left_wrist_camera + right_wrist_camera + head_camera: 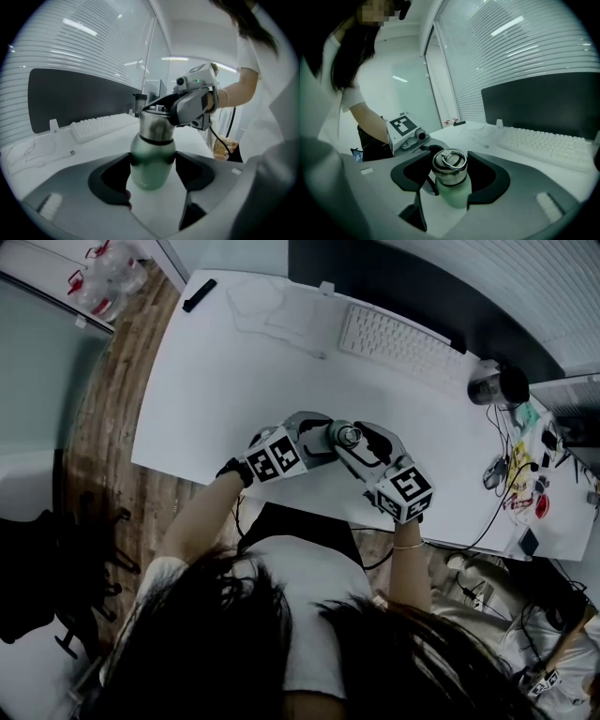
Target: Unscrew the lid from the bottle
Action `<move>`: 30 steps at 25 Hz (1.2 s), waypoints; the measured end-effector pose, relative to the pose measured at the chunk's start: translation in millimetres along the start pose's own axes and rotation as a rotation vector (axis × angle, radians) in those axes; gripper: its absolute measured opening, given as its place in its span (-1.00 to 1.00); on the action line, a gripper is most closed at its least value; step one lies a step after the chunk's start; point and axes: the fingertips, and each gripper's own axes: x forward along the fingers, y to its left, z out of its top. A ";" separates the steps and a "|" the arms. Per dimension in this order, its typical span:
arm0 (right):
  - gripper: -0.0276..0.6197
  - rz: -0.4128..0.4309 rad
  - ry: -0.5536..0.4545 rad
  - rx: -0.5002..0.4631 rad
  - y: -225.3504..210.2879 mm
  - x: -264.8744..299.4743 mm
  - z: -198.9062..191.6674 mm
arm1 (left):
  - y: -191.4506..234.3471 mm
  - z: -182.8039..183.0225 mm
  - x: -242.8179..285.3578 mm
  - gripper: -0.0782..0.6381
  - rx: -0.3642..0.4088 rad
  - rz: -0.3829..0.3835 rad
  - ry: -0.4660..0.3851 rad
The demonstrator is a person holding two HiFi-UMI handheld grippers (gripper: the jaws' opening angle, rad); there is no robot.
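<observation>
A green metal bottle [152,161] with a steel lid [449,165] stands near the front edge of the white desk [216,381]. From the left, my left gripper [322,440] is shut on the green body, and its pads [132,161] press on both sides. My right gripper [364,444] comes in from the right at lid height. Its jaws lie against both sides of the lid, whose ring handle [453,159] lies flat on top. The lid [349,435] sits on the bottle neck.
A white keyboard [398,341] and a dark monitor [422,287] stand at the back of the desk. At the right end there is a dark cup [495,385] and a clutter of cables [520,474]. A black bar [199,294] lies at the far left corner.
</observation>
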 end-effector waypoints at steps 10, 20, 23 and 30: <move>-0.20 0.330 0.080 -0.070 1.2 3.3 -0.7 | 2.4 0.4 0.0 0.21 0.008 -0.052 0.003; -0.19 0.368 0.148 -0.095 3.4 3.2 -1.2 | 1.3 0.3 -1.0 0.21 0.015 -0.056 0.009; -0.18 0.246 0.123 -0.085 2.1 -0.7 0.0 | 1.2 -0.2 -1.5 0.21 0.019 -0.047 0.012; -0.17 -0.138 0.005 -0.052 0.2 -16.6 9.8 | 0.3 -1.0 -0.9 0.21 0.015 -0.014 0.016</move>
